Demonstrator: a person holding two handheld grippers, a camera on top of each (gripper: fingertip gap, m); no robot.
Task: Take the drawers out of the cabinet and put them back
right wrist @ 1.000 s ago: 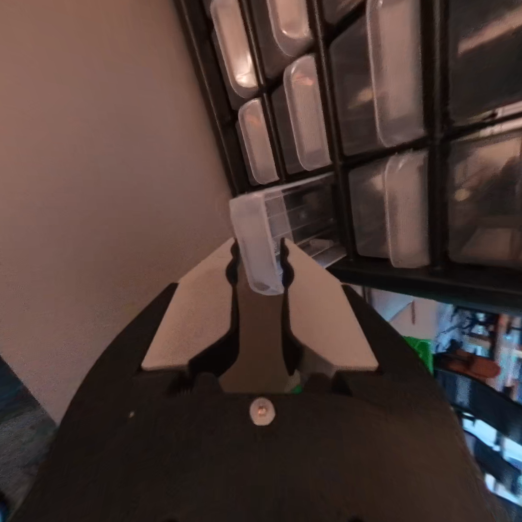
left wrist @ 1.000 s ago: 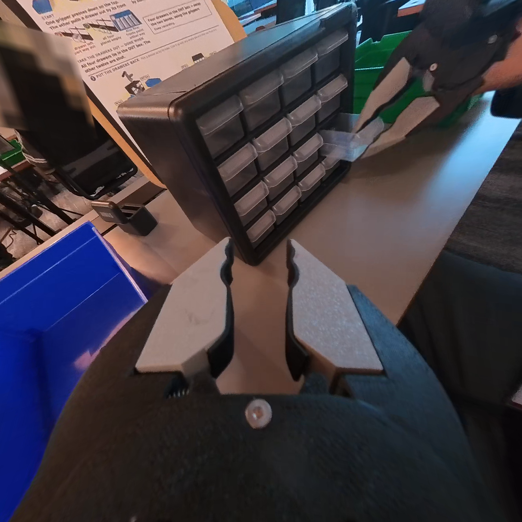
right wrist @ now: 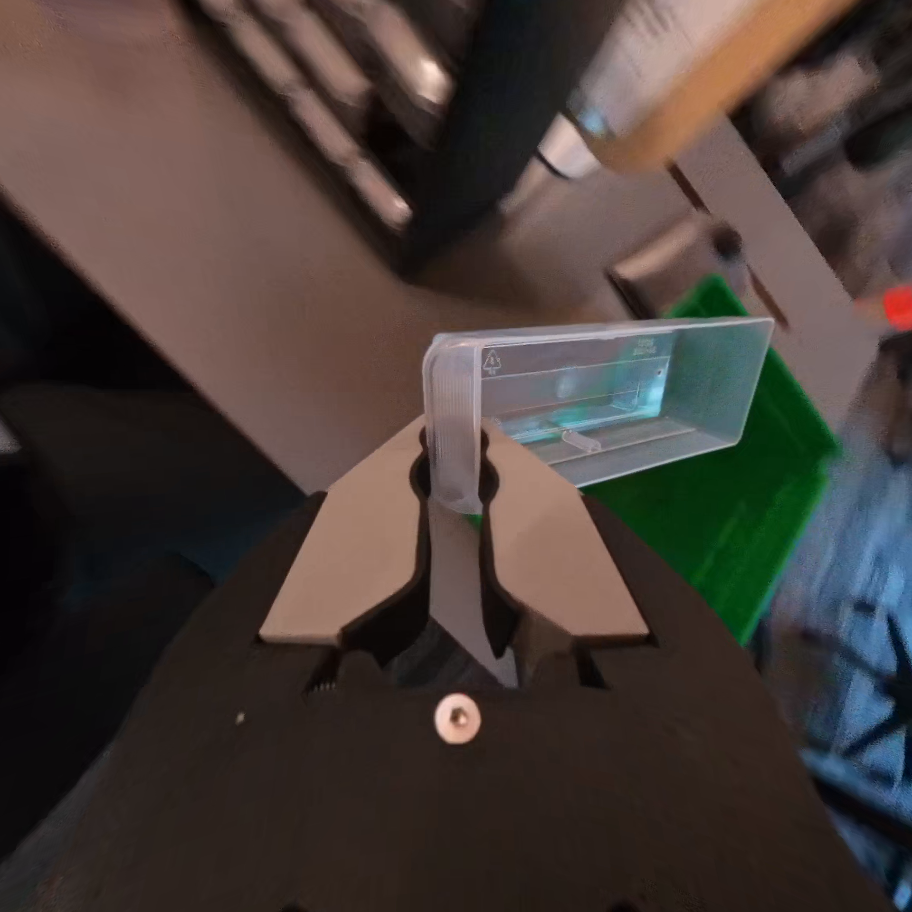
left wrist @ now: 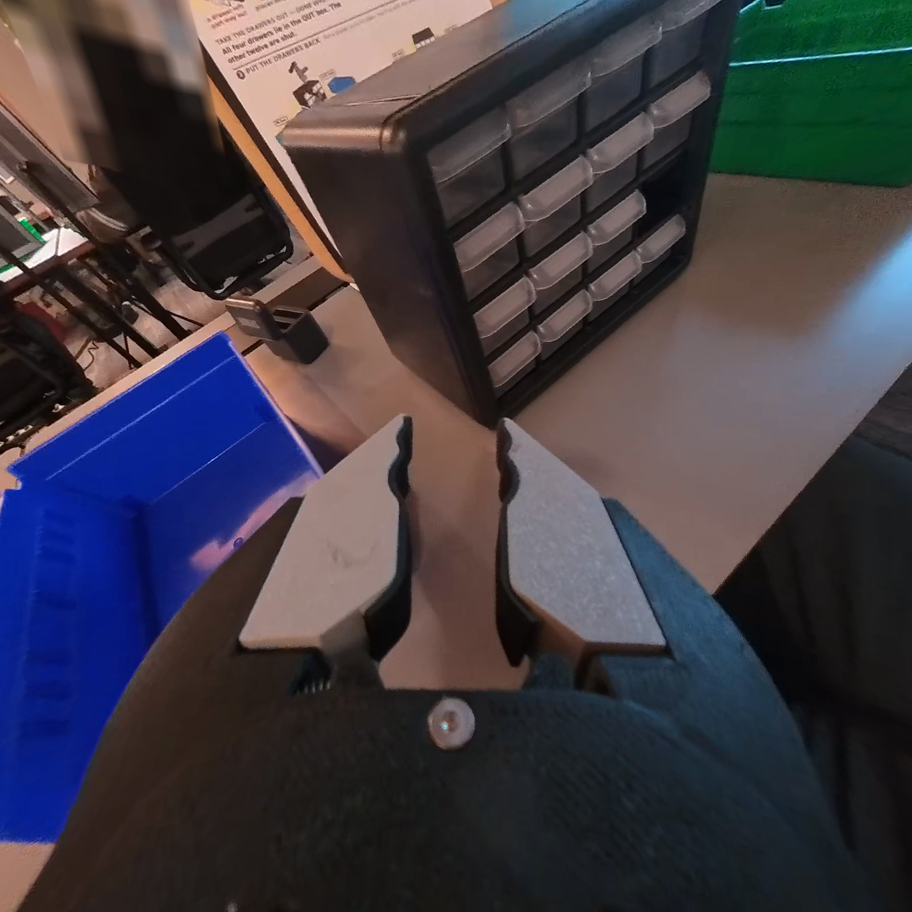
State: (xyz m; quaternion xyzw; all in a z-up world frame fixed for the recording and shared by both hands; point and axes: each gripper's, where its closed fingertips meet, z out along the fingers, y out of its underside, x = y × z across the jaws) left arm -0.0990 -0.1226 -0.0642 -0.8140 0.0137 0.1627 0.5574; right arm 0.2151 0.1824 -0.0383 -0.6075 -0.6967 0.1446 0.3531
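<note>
**Drawer clear of the cabinet, green bin dead ahead**

The right gripper (right wrist: 456, 461) is clamped on the front handle of a clear plastic drawer (right wrist: 592, 395), and the drawer hangs free in the air, its long axis running ahead and to the right of the fingertips. Directly beyond and below it sits the green plastic bin (right wrist: 730, 518) — that looks like the drop spot, so the right hand is plainly the nearer one. The black cabinet of small clear drawers (left wrist: 567, 222) lies ahead of the left gripper (left wrist: 451, 464), whose fingers stand apart and empty over the beige tabletop (left wrist: 691, 419), with a blue plastic bin (left wrist: 123, 518) off to its left. A second ago that drawer was only half out of its slot; now one slot in the right column shows dark and empty.
</note>
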